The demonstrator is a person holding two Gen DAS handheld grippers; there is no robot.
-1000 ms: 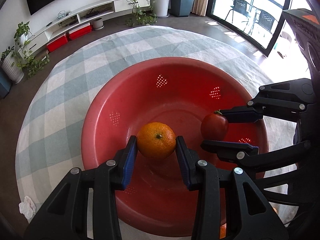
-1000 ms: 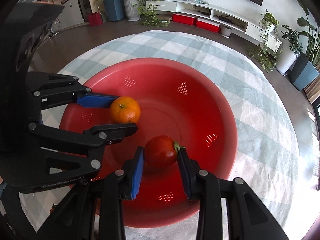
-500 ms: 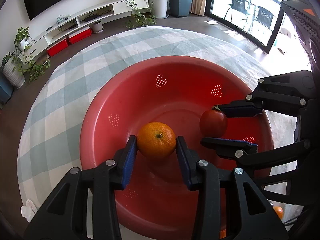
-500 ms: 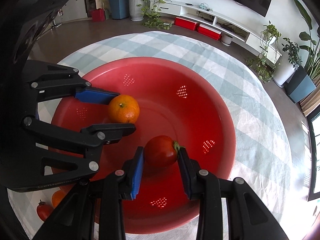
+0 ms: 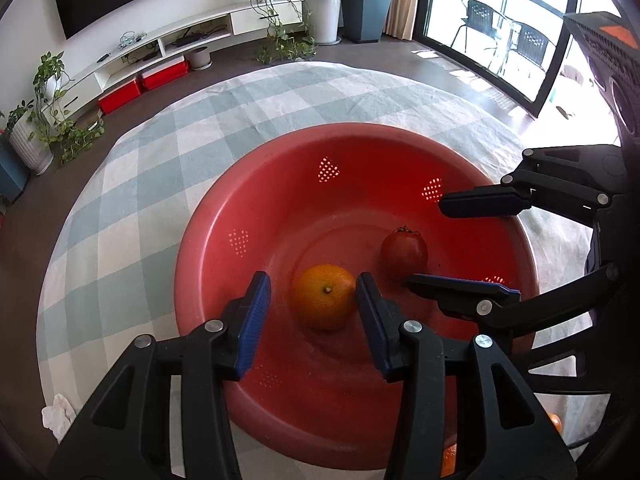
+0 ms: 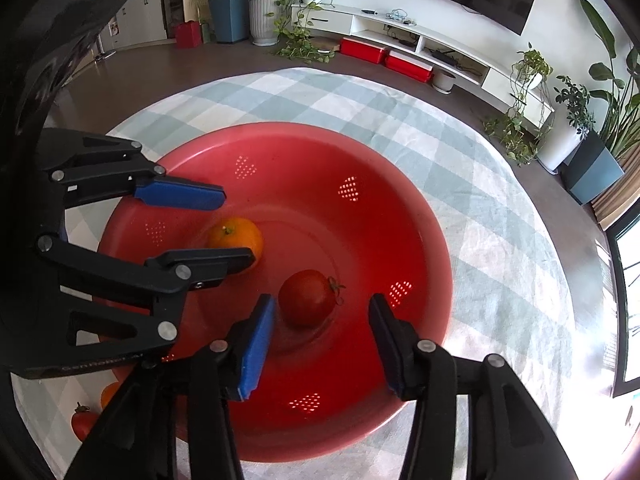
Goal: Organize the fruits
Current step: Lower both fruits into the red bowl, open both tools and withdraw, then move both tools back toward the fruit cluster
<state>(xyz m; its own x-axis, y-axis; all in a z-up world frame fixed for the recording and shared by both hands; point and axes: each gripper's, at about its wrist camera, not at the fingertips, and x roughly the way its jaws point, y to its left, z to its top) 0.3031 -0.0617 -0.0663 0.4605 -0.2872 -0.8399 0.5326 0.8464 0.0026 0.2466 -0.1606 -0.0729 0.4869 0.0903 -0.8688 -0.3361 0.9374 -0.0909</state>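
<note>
Red plastic bowl [image 5: 224, 224] is holding both fruits: the orange [image 5: 324, 296] is lying loose between the just-opening left gripper [image 5: 312, 300] jaws, the tomato [image 6: 308, 298] likewise between the right gripper [image 6: 322, 320] jaws, neither gripped.

Right gripper [image 6: 322, 346], jaws just opened and clear of the tomato [image 6: 308, 298] lying between them in the red bowl [image 6: 424, 220]; left gripper [image 6: 224, 228] likewise stands apart over the orange [image 6: 236, 236] on the checked cloth [image 6: 480, 200].
</note>
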